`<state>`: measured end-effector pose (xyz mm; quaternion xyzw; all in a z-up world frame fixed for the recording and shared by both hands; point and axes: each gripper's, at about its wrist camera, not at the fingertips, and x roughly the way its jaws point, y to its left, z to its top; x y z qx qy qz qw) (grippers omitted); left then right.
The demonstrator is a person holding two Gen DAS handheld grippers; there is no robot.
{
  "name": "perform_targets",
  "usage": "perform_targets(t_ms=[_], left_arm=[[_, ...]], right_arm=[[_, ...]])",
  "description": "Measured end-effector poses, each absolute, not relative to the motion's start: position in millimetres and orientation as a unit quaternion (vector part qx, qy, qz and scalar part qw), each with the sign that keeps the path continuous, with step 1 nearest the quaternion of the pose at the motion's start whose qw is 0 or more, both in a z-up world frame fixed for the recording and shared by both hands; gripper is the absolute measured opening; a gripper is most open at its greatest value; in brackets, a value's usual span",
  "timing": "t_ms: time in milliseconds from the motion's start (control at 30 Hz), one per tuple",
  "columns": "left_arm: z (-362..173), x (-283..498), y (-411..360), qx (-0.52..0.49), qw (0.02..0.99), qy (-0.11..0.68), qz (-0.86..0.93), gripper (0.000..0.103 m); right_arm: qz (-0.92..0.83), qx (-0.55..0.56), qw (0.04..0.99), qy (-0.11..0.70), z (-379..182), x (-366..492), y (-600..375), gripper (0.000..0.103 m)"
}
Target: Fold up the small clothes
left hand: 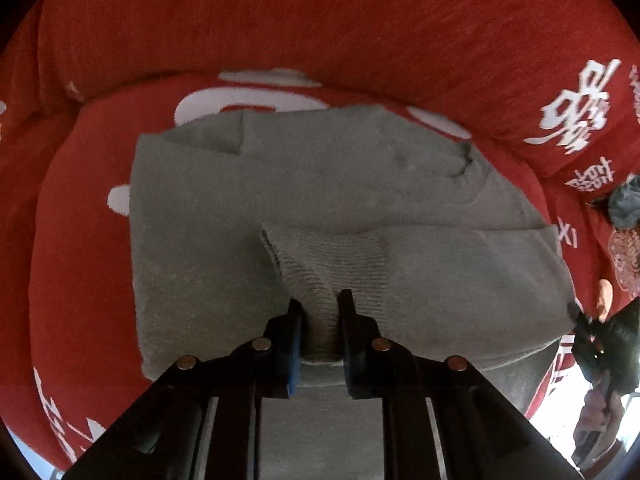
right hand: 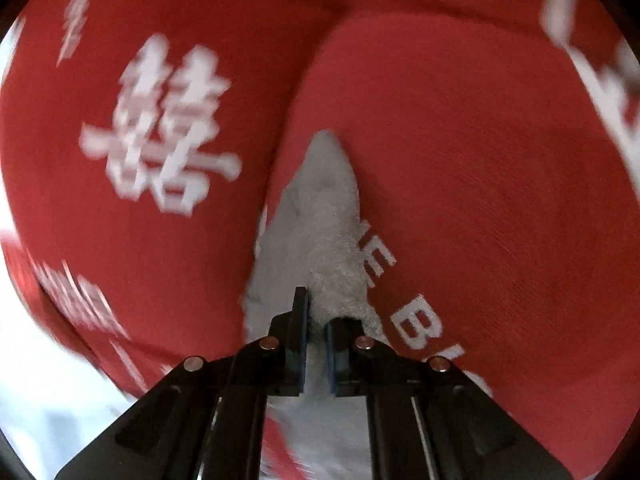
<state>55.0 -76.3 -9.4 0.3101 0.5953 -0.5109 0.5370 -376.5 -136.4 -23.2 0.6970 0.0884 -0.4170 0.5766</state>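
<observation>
- Red fabric with white printed characters covers the soft surface on which everything lies; it looks like a sofa or bed cover, though I cannot tell which.
- On it lies the grey knit garment, spread mostly flat, with its ribbed cuff or hem pulled up toward the left wrist camera.
- The left gripper is closed narrowly on that ribbed part, a bunched fold of knit pinched between its blue pads.
- The right gripper has its jaws drawn close on a corner of the same pale grey cloth. This view is blurred by motion, so the exact hold is hard to read.
- In the left view the right gripper shows at the garment's lower right corner, well apart from the left.
- The garment's long axis runs left to right across the left view. Its ribbed end points toward that camera, and a folded flap sits at the far left corner.
- Judgement: a fold looks to be under way, with the near edge gripped at two points.
- To do it well, both grippers should lift to one height and travel together, keeping the edge between them taut.
- The edge should land square on the far edge, and release should wait until the cloth rests flat.
- The bunched knit in the left gripper may leave a crease.
</observation>
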Motion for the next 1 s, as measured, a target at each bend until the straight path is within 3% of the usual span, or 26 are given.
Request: perform_targets(t_ms=[100,167,200,267,300,433,533,700,800,1000], left_arm=[[-15.3,56.3,-76.9,0.320,0.537,0.595,-0.506,0.018],[-10.3,53.0,-78.2,0.329,0.538,0.581,-0.514,0.018],[-7.7,51.7,-79.0,0.333,0.538,0.575,-0.519,0.018],[-5.3,49.0,-81.4,0.340,0.538,0.567,-0.523,0.018],[-5.0,47.6,-82.7,0.345,0.538,0.564,-0.523,0.018],[-7.8,44.0,-84.9,0.354,0.539,0.564,-0.516,0.018],[-2.3,45.3,-81.5,0.352,0.544,0.562,-0.515,0.018],[4.6,29.3,-75.4,0.370,0.543,0.531,-0.536,0.018],[-8.7,24.8,-68.8,0.396,0.537,0.531,-0.522,0.019],[-4.6,56.2,-38.4,0.414,0.565,0.526,-0.482,0.019]], right_arm=[[-0.389,0.694,0.572,0.202,-34.1,-367.1,-139.2,0.012],[-0.376,0.687,0.589,0.198,-24.8,-371.5,-135.5,0.015],[-0.378,0.679,0.600,0.189,-18.6,-376.3,-133.8,0.020],[-0.398,0.666,0.610,0.158,-9.7,-390.5,-139.4,0.050],[-0.406,0.668,0.606,0.146,-11.4,-396.0,-144.6,0.050],[-0.380,0.707,0.579,0.143,-45.4,-397.3,-179.9,0.048],[-0.357,0.722,0.564,0.183,-66.3,-381.4,-191.3,0.008],[-0.400,0.634,0.613,0.249,-30.8,-370.4,-193.1,0.007],[-0.415,0.623,0.591,0.301,-45.5,-369.4,-196.7,0.007],[-0.434,0.616,0.585,0.299,-45.5,-365.2,-194.1,0.008]])
